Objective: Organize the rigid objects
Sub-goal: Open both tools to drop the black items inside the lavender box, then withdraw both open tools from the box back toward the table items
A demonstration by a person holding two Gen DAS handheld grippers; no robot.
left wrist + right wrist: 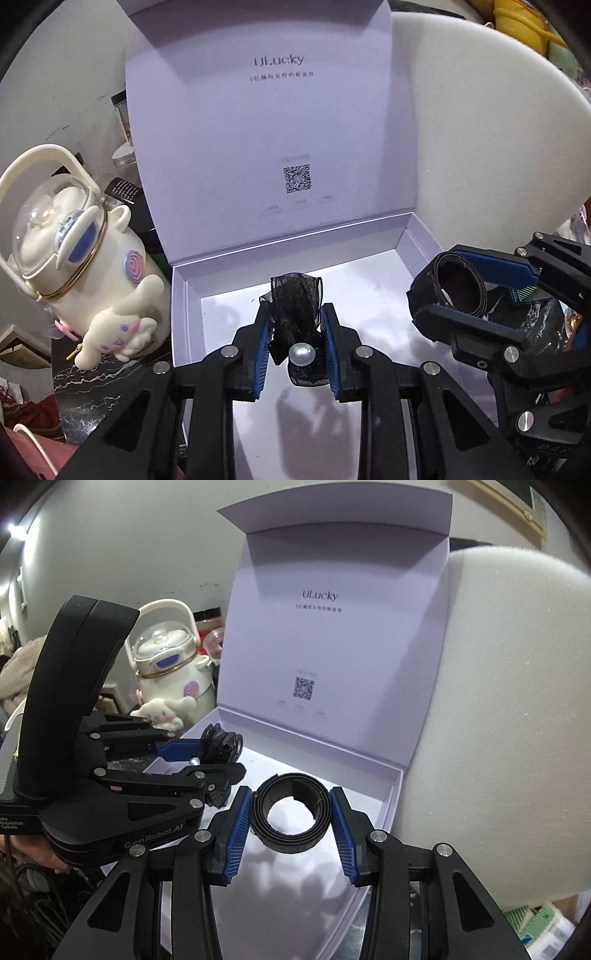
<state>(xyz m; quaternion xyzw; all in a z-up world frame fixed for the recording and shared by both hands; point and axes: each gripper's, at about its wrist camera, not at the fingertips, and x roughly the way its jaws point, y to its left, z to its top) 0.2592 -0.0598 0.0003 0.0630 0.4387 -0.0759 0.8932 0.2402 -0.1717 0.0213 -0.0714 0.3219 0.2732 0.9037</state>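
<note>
An open pale lilac gift box (184, 314) (395, 790) stands with its lid upright behind it. My left gripper (295, 317) is shut on a black lace bow with a white pearl (301, 354), held over the box's inside. It also shows in the right wrist view (221, 744), where my left gripper (207, 760) sits at the left. My right gripper (291, 808) is shut on a rolled black strap coil (291, 808), held over the box. In the left wrist view the right gripper (480, 291) and the coil (460, 282) are at the box's right edge.
A cream character kettle with a plush figure (85, 266) (166, 672) stands left of the box on a dark marbled top (88, 391). A large white foam slab (498, 129) (517, 701) stands behind and right of the box. Jars (208, 627) sit behind the kettle.
</note>
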